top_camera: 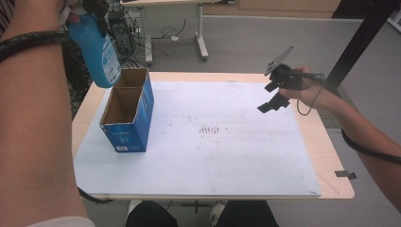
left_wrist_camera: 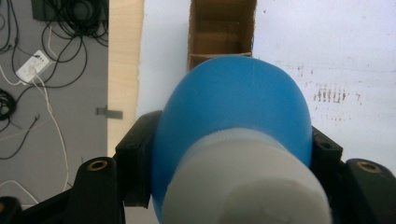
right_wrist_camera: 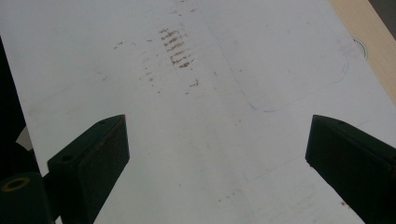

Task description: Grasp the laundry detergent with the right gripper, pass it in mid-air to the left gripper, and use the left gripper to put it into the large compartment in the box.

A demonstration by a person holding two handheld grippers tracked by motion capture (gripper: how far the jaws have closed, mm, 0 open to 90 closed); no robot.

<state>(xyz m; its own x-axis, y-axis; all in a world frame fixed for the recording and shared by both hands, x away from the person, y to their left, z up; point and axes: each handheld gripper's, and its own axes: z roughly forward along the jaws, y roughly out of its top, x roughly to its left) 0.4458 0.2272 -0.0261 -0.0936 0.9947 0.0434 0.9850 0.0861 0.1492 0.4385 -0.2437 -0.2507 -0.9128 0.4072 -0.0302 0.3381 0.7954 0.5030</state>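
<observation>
Your left claw [left_wrist_camera: 229,154] is clenched on the blue spray bottle [top_camera: 97,49], holding it in the air just above the far compartment of the open blue carton [top_camera: 127,111]; the bottle's long axis hangs nearly upright (base tilted slightly toward the opening), so I'd judge a straight descent is what remains; your right claw [right_wrist_camera: 215,154] is released, well apart over the white sheet [top_camera: 213,156] on the desk [top_camera: 326,151].

You are looking at a blue spray bottle [top_camera: 97,49] with a white cap, hanging upright in the air above the open blue cardboard box [top_camera: 128,113]'s far compartment.
</observation>
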